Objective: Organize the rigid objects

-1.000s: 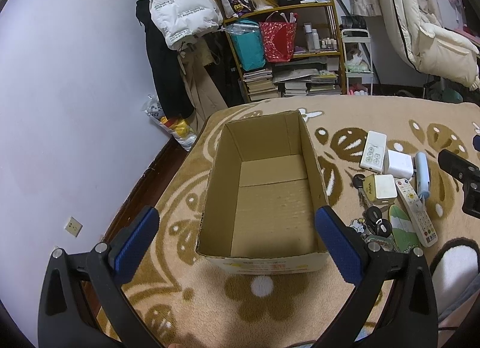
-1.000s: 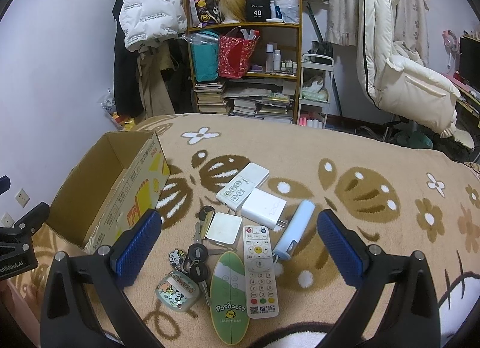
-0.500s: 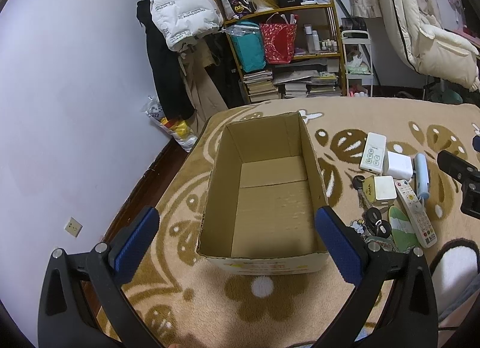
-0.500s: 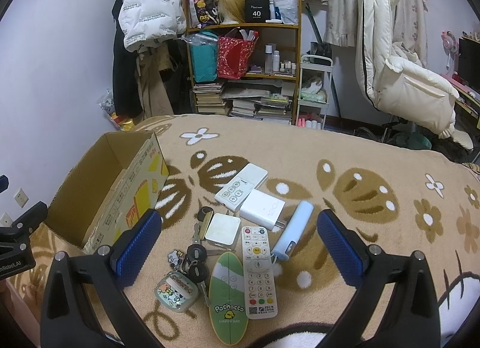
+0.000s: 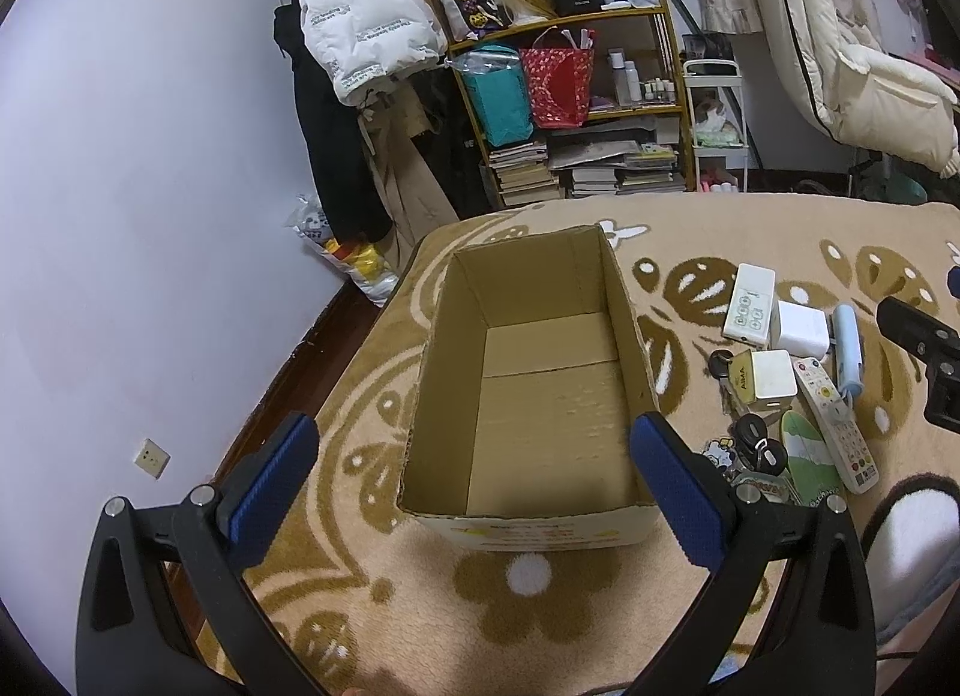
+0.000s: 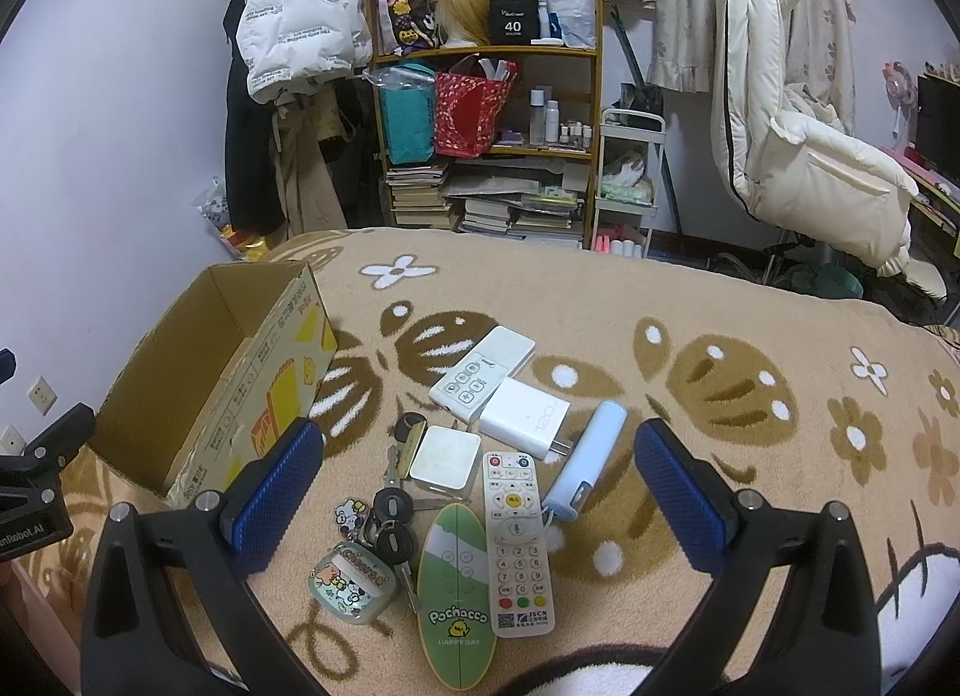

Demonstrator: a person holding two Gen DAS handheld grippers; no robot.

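Observation:
An open, empty cardboard box (image 5: 534,378) lies on a tan patterned blanket; my left gripper (image 5: 474,483) hovers open over its near end. To the box's right sits a cluster of small items: a white remote (image 6: 517,540), a green oval Pochacco card (image 6: 459,585), a white charger (image 6: 523,417), a white switch panel (image 6: 483,375), a pale blue cylinder (image 6: 585,471), a small white square box (image 6: 445,462), keys (image 6: 390,516) and a cartoon earbud case (image 6: 351,582). My right gripper (image 6: 480,495) hangs open above this cluster, holding nothing.
The blanket (image 6: 690,336) has bare room to the right and beyond the items. A cluttered shelf (image 6: 486,138) with books and bags stands behind, coats (image 6: 294,18) hang at the left, a padded white chair (image 6: 798,156) is at the right. The bed edge drops to the floor (image 5: 312,336) at the left.
Both views have shifted only slightly; the right gripper has eased a little closer over the items. Nothing has been taken hold of or moved.

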